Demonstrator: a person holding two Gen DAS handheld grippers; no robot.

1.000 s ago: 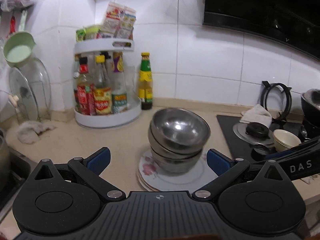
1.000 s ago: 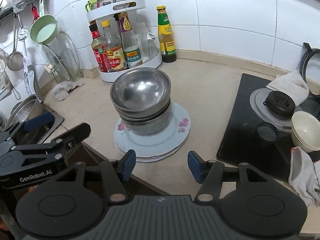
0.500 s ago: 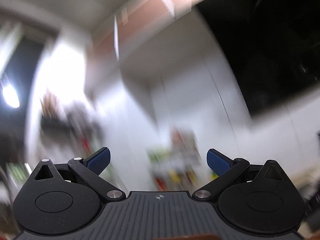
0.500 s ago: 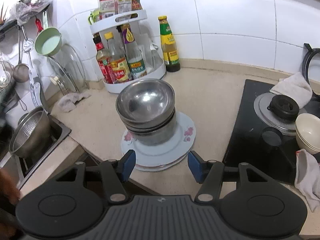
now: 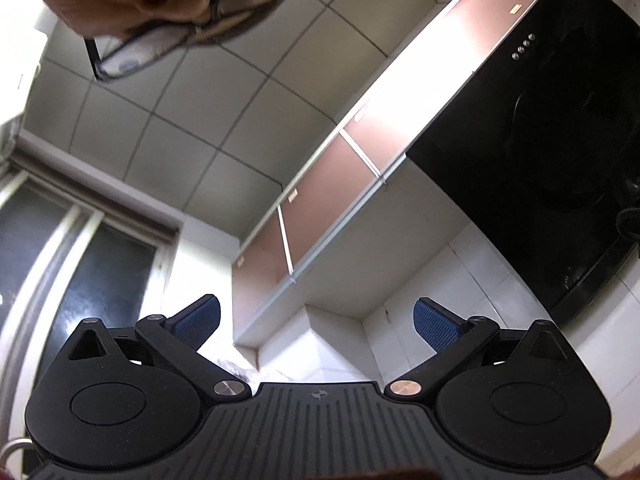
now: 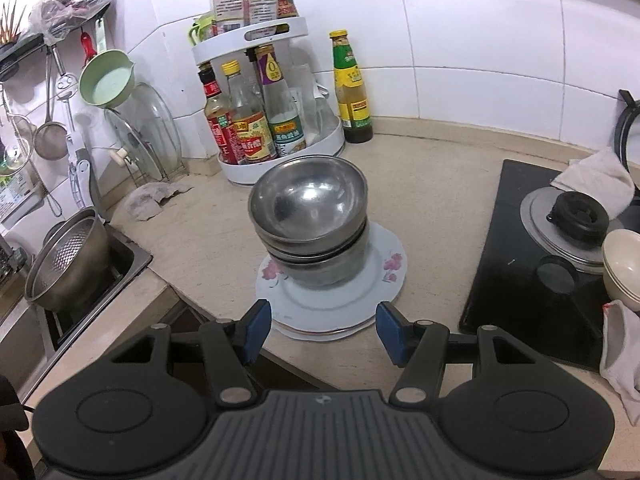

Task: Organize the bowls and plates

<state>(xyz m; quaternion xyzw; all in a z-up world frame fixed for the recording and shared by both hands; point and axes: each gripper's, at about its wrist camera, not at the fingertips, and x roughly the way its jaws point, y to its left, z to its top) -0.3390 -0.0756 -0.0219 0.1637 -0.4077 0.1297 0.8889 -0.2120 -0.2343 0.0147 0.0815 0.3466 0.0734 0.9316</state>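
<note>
A stack of steel bowls (image 6: 310, 216) stands on a stack of flowered white plates (image 6: 384, 272) in the middle of the counter. My right gripper (image 6: 324, 328) hovers open just in front of the plates' near rim, nothing between its blue pads. A cream bowl (image 6: 624, 260) sits on the hob at the right edge. My left gripper (image 5: 316, 320) is open and empty, tilted up at the ceiling and wall cupboards (image 5: 360, 152); no plates or bowls show in its view.
A two-tier spice rack (image 6: 280, 128) with bottles and a green-capped bottle (image 6: 352, 88) stand behind the bowls. Sink with a steel colander (image 6: 68, 264) at left, black hob (image 6: 532, 264) with cloths at right. Range hood (image 5: 540, 140) and a person's head appear in the left wrist view.
The left gripper swung up from the bowls and counter to face the ceiling and cupboards. It has left the right wrist view. The right gripper's view shifted only slightly.
</note>
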